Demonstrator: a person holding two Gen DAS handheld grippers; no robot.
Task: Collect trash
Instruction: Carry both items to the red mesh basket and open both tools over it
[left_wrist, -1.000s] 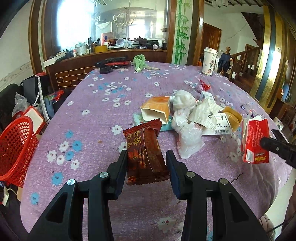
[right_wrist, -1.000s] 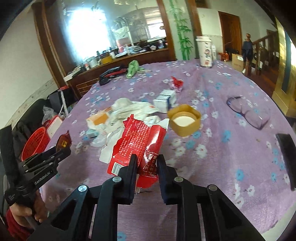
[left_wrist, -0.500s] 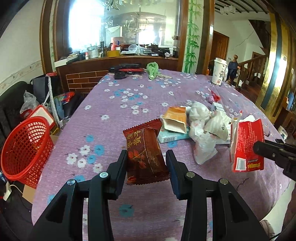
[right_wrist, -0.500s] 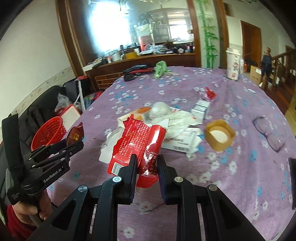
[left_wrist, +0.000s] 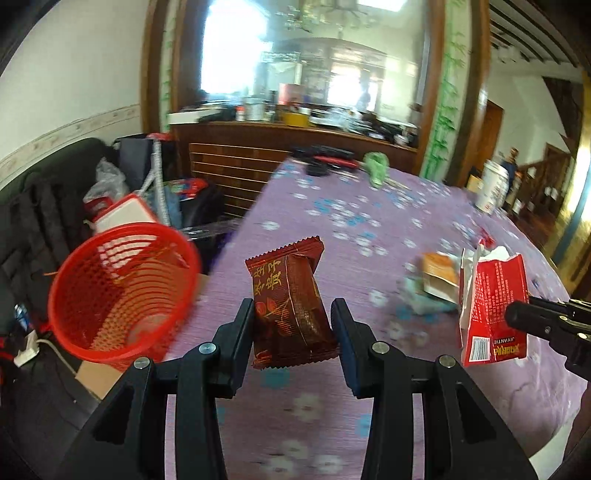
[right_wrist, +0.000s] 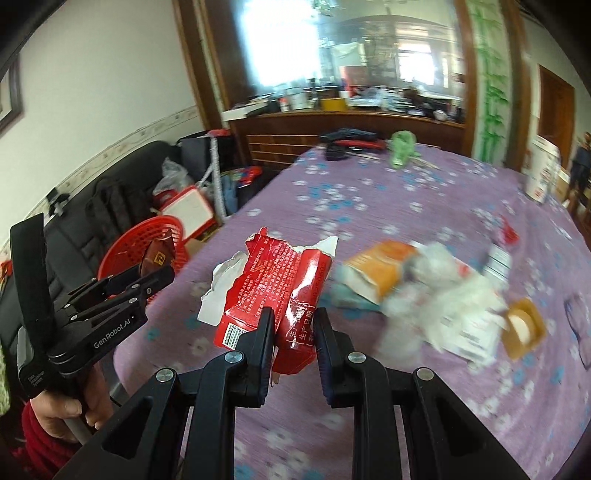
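Left wrist view: left gripper (left_wrist: 293, 325) clamped on brown snack wrapper (left_wrist: 290, 302), held above near table edge, right of red basket (left_wrist: 122, 291) on floor; right gripper (right_wrist: 293, 328) pinching torn red packet (right_wrist: 273, 288). Neither piece binned yet, basket seemingly bare, remaining trash pile (right_wrist: 428, 288) lying mid-table: task judged early. Purple floral tablecloth (left_wrist: 332, 221); paper cup (left_wrist: 493, 186) at far right; cluttered wooden counter (left_wrist: 288, 133) beyond.
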